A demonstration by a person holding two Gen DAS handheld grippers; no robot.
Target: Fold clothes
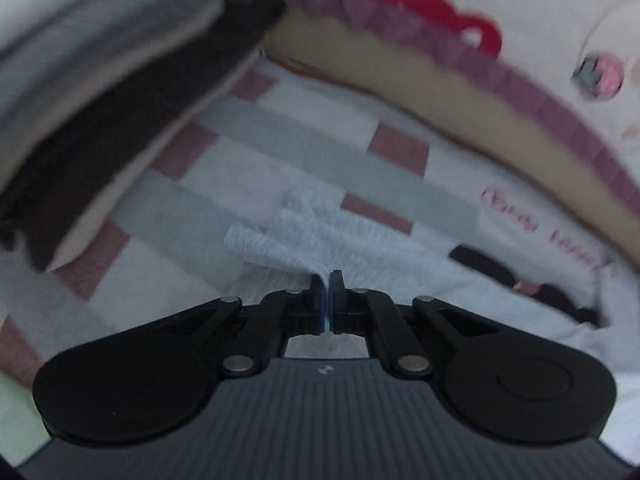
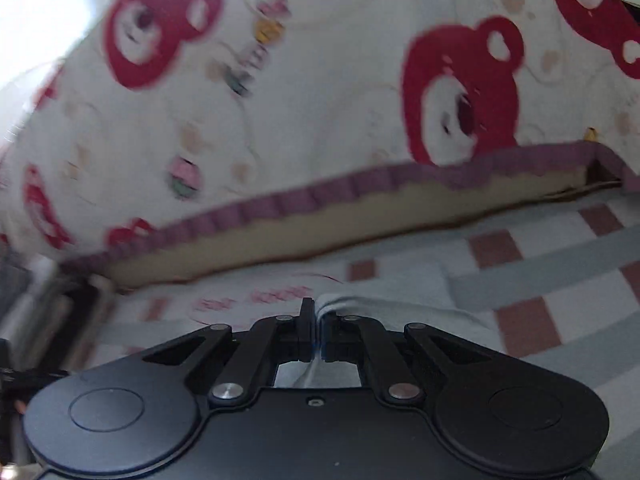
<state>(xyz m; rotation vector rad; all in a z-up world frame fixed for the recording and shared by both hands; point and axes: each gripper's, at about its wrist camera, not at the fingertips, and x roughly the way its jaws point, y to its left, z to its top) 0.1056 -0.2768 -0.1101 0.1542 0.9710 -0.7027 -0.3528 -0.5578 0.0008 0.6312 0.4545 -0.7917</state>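
A white garment [image 1: 288, 236] lies on a checked sheet of white, grey and pink squares [image 1: 304, 148]. My left gripper [image 1: 327, 280] is shut on a bunched ribbed edge of the garment, which fans out to the left ahead of the fingers. In the right wrist view my right gripper [image 2: 318, 308] is shut on a pale fold of the same white garment [image 2: 376, 308], with cloth running down between the fingers. Both views are blurred.
A bear-print quilt [image 2: 320, 80] with a purple trim [image 2: 280, 200] and a tan underside hangs along the far edge of the sheet. A stack of folded dark and light clothes [image 1: 100, 132] sits at the left in the left wrist view. A metal frame [image 2: 68, 308] stands at the left.
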